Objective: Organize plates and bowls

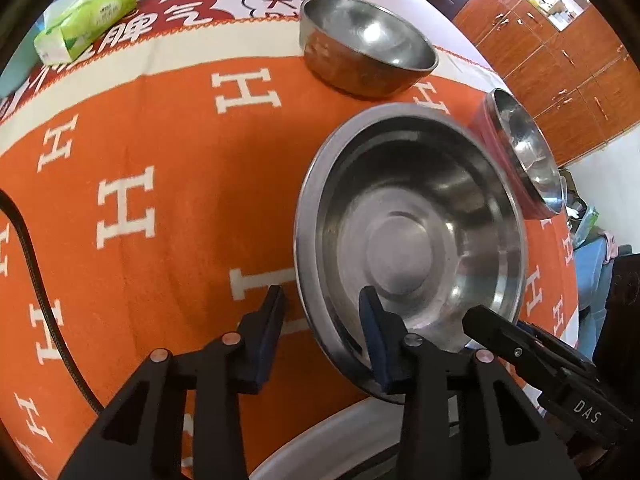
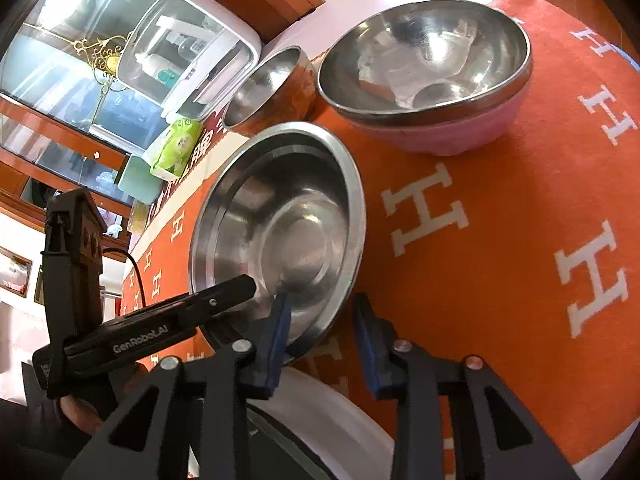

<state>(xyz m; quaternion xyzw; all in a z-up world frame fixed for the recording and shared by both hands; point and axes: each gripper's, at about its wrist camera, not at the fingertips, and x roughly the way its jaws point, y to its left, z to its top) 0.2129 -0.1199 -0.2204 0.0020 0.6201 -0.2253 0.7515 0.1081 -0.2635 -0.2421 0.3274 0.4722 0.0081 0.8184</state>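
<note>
While the steel plate [image 1: 408, 240] sits on the orange cloth [image 1: 160, 200], the left gripper [image 1: 320, 304] straddles its near rim, one finger inside, one outside, angled steeply down; pads not visibly clamped. Right wrist view: right gripper [image 2: 320, 312] straddles the same rim likewise, contact unclear.

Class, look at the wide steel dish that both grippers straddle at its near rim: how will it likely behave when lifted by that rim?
The steel dish looks thin and rigid, so probably light and unbending. Its polished rim may slip between the left gripper's pads and the right gripper's. Held only at the near edge, its far side would likely sag.
</note>
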